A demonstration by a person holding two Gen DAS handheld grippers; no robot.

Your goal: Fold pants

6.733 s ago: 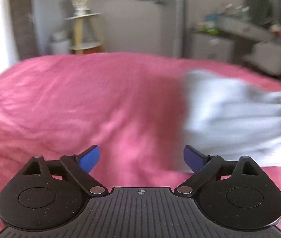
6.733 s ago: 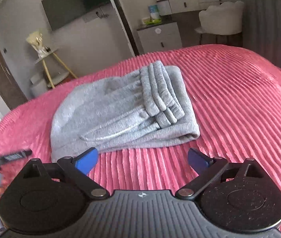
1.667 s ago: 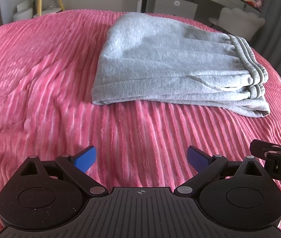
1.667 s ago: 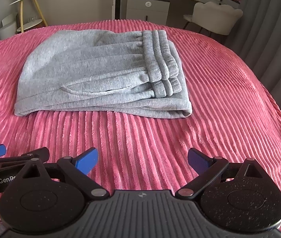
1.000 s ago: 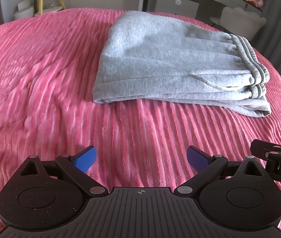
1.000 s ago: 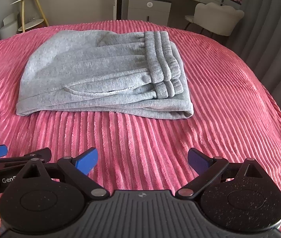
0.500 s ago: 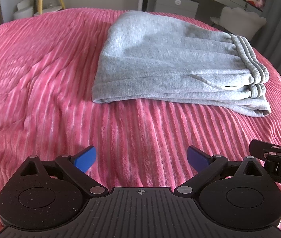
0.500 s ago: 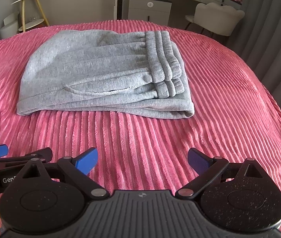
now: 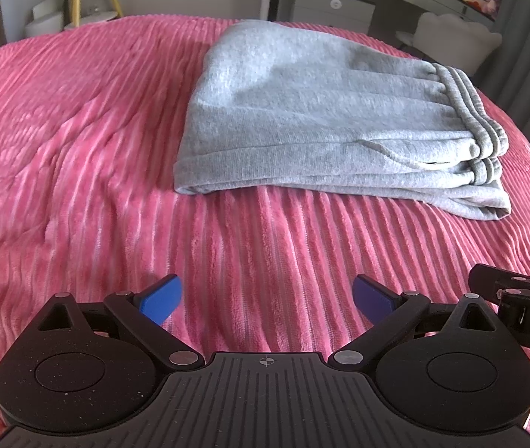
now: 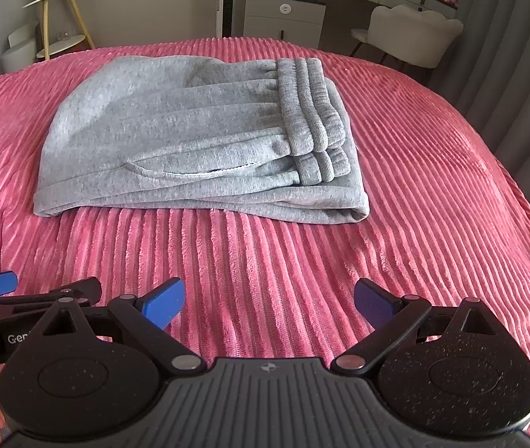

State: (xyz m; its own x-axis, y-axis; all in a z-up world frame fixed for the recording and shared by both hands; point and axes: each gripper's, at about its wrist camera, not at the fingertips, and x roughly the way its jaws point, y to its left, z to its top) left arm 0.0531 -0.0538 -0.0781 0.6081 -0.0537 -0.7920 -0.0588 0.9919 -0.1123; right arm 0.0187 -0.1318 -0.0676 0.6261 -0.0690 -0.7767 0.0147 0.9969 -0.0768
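I see one pair of grey pants (image 10: pixel 197 138) folded into a flat bundle, lying on the pink ribbed bedspread (image 10: pixel 414 186), its two ribbed waistband layers (image 10: pixel 309 112) stacked at the right end. Nearer to me, well short of the bundle, my two grippers hover side by side over the cover: the left gripper (image 9: pixel 266 296) with its two blue-tipped fingers spread wide and holding nothing, the right gripper (image 10: pixel 268 300) likewise released and empty. Beyond the bed stand one white chair (image 10: pixel 410 33), one grey drawer unit (image 10: pixel 283 15) and one yellow-legged side table (image 10: pixel 55 11).
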